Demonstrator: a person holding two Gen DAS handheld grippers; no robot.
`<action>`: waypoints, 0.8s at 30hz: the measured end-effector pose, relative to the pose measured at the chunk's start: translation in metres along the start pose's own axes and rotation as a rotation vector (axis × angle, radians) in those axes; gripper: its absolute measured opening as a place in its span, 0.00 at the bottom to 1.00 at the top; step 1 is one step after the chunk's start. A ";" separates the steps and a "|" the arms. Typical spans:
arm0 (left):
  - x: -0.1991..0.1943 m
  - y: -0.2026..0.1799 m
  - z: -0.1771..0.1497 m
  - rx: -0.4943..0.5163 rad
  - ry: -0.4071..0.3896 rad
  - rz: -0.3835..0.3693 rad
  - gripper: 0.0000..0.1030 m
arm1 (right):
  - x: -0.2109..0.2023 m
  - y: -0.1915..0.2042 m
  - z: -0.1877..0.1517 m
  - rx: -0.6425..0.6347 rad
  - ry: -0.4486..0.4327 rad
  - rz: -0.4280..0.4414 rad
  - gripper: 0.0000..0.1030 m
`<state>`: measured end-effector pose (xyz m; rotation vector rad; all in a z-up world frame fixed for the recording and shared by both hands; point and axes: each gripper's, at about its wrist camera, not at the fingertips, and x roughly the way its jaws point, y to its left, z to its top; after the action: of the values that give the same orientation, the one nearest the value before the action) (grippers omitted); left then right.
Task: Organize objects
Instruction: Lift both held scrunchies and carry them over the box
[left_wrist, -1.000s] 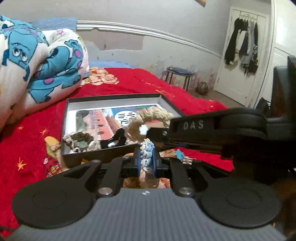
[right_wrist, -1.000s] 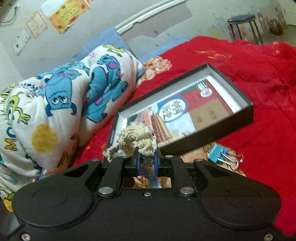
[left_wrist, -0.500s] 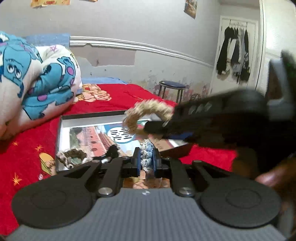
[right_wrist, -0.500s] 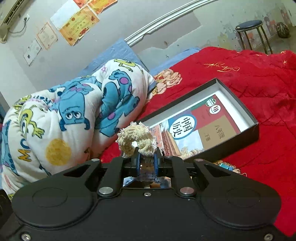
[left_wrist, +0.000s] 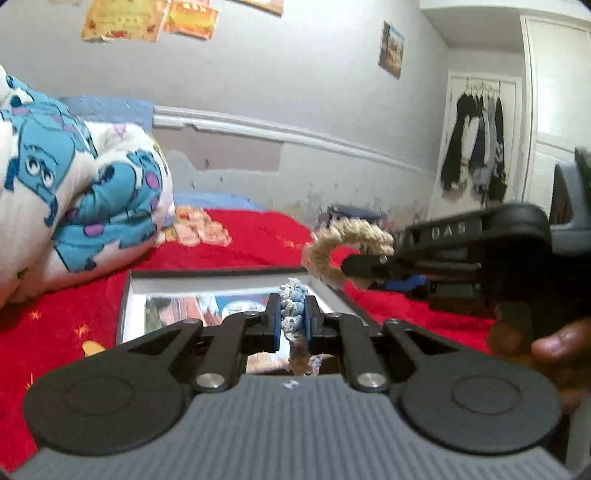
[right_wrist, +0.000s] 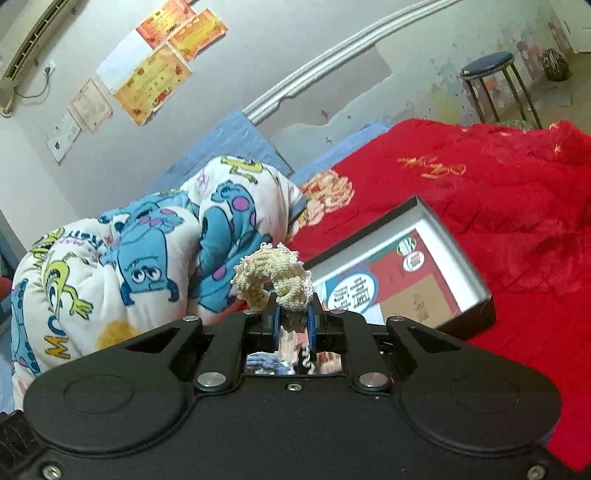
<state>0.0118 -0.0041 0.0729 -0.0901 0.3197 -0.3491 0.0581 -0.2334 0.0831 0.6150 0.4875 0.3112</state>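
My left gripper (left_wrist: 291, 314) is shut on a pale blue crocheted scrunchie (left_wrist: 293, 308), held above the near edge of a black open box (left_wrist: 207, 275) on the red bedspread. My right gripper (right_wrist: 293, 314) is shut on a cream crocheted scrunchie (right_wrist: 273, 273), lifted in the air in front of the same black box (right_wrist: 476, 291). In the left wrist view the right gripper (left_wrist: 354, 264) comes in from the right with the cream scrunchie (left_wrist: 343, 240) at its tips, above the box's far right corner. A book cover lies flat in the box.
A rolled quilt with blue cartoon monsters (right_wrist: 147, 251) lies left of the box. The red bedspread (right_wrist: 498, 192) stretches right and back. A dark stool (right_wrist: 487, 74) stands by the wall. Clothes hang on a door (left_wrist: 476, 147). A person's hand (left_wrist: 554, 350) holds the right gripper.
Both grippers have risen and tilted up with their scrunchies. The box has dropped lower in both views, and more wall shows. The right gripper's cream scrunchie has lifted clear of the box.
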 end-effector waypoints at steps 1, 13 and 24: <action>0.001 -0.001 0.002 0.005 -0.007 0.001 0.15 | -0.001 -0.001 0.002 0.002 -0.004 0.000 0.14; 0.033 -0.019 0.025 -0.019 -0.084 0.043 0.15 | -0.018 -0.046 0.026 0.138 -0.069 -0.030 0.14; 0.067 -0.020 0.030 -0.028 -0.094 0.011 0.15 | -0.011 -0.059 0.032 0.132 -0.083 -0.072 0.14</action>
<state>0.0746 -0.0455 0.0846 -0.1318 0.2322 -0.3283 0.0735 -0.2989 0.0727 0.7338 0.4518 0.1851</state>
